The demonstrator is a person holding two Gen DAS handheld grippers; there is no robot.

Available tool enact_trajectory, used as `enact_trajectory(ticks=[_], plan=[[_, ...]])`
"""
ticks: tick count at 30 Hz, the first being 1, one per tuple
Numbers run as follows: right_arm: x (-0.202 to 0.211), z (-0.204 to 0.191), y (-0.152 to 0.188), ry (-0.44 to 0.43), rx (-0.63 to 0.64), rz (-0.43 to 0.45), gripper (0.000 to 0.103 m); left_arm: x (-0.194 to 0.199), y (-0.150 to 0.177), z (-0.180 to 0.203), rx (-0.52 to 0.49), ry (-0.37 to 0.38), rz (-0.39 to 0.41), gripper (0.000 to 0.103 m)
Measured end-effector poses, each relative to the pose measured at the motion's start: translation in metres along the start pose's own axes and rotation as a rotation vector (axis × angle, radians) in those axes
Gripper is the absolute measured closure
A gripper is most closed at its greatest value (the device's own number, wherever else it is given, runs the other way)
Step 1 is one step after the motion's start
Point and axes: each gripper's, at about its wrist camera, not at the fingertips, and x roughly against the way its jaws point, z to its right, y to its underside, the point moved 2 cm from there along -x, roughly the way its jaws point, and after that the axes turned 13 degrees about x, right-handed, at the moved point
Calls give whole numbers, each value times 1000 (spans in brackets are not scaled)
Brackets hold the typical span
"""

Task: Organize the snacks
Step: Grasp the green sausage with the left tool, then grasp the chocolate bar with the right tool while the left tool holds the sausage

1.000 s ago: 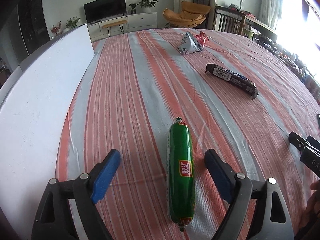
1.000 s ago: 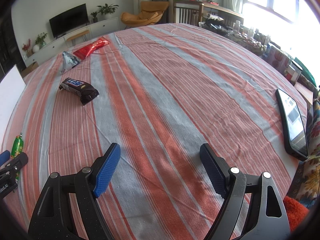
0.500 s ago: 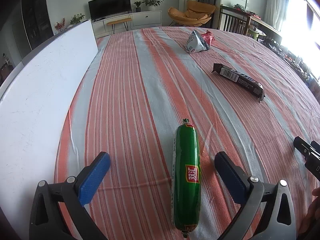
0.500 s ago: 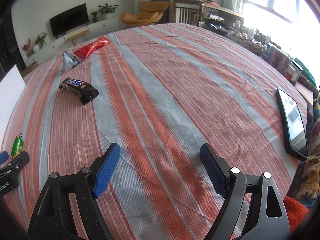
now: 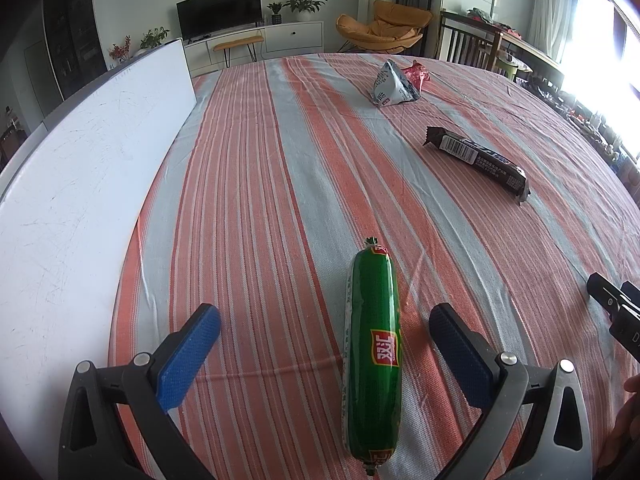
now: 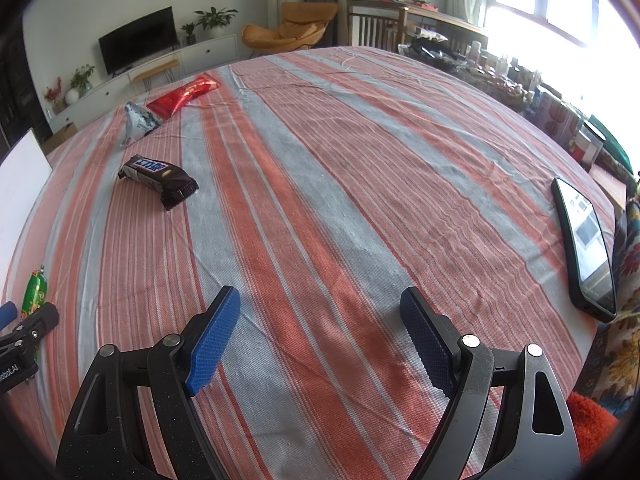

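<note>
- Your left gripper (image 5: 324, 340) stands spread wide around the green sausage (image 5: 373, 356), lined up lengthwise, not touching.
- Your right gripper (image 6: 320, 332) hangs apart, idle over bare cloth.

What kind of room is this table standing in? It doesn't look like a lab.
Most likely a home living room: a flat black television on a low white cabinet, an orange lounge chair, and potted green plants stand behind the table's red-and-grey striped cloth.
</note>
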Motion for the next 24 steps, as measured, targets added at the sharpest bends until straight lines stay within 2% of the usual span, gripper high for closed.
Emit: enact_trajectory(ticks=[9, 11, 13, 14, 16, 19, 22, 24], plan=[[0, 0, 0, -2, 0, 1, 18, 0, 0, 0, 0, 0, 0, 0], [2, -1, -1, -19, -3, 7, 18, 0, 0, 0, 0, 0, 0, 0], [11, -3, -6, -72, -11, 59, 19, 0, 0, 0, 0, 0, 0, 0], [18, -8, -13, -80, 13, 103, 19, 0, 0, 0, 0, 0, 0, 0], [24, -29, -37, -90, 155, 160, 19, 0, 0, 0, 0, 0, 0, 0], [9, -59, -77, -158, 335, 152, 19, 0, 0, 0, 0, 0, 0, 0], [-15, -80, -104, -222, 415, 133, 19, 0, 0, 0, 0, 0, 0, 0], [-37, -93, -112, -255, 453, 69, 19, 0, 0, 0, 0, 0, 0, 0]])
